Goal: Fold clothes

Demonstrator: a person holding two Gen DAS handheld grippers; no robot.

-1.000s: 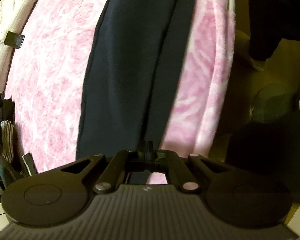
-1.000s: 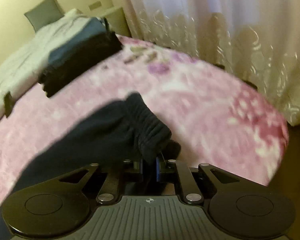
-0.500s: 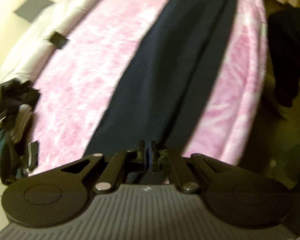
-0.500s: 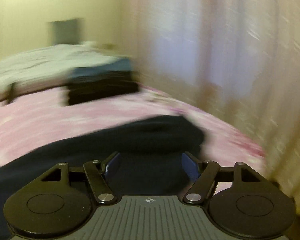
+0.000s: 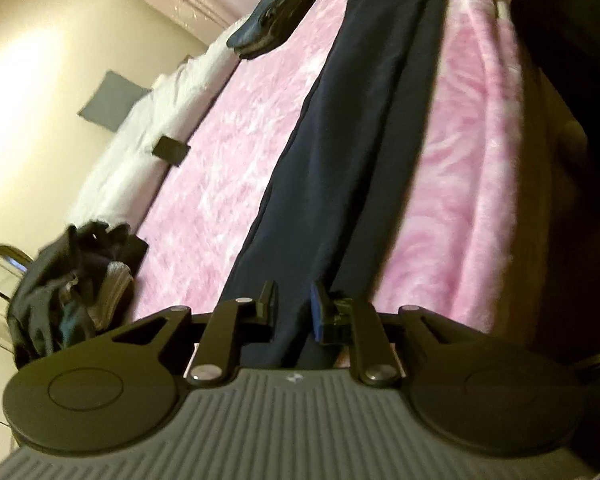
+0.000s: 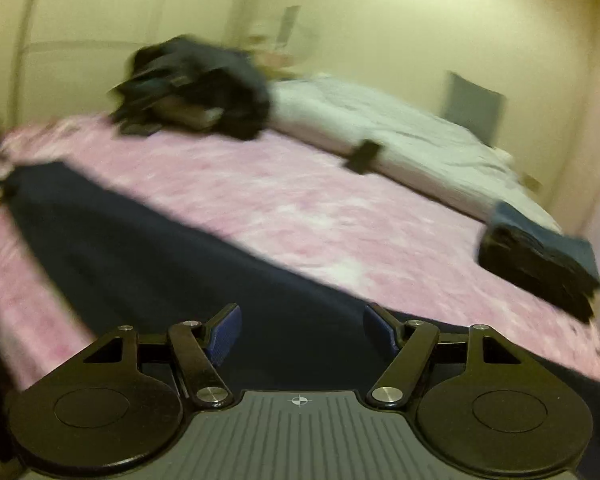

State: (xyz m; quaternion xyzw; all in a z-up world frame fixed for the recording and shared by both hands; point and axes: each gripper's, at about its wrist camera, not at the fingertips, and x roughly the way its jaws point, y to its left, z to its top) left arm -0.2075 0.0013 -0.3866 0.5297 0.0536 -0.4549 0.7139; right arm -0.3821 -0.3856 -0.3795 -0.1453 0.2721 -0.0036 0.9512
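A long navy garment (image 5: 352, 128) lies stretched flat along the pink blanket (image 5: 228, 152), folded lengthwise. My left gripper (image 5: 293, 308) is at its near end, fingers a little apart with the cloth between them but not pinched. The garment also shows in the right wrist view (image 6: 172, 256), running from far left to under my right gripper (image 6: 302, 328), which is wide open above the cloth and holds nothing.
A stack of folded dark clothes (image 6: 540, 264) sits on the blanket, also in the left wrist view (image 5: 276, 12). A heap of unfolded dark clothes (image 6: 196, 88) lies at the other end (image 5: 72, 272). A white duvet (image 6: 400, 136) runs along the far side. The bed edge (image 5: 512, 160) drops to the floor.
Both grippers have let go of the navy garment: the right opened first, then the left opened slightly. The garment now lies flat. Both cameras have swung to new angles.
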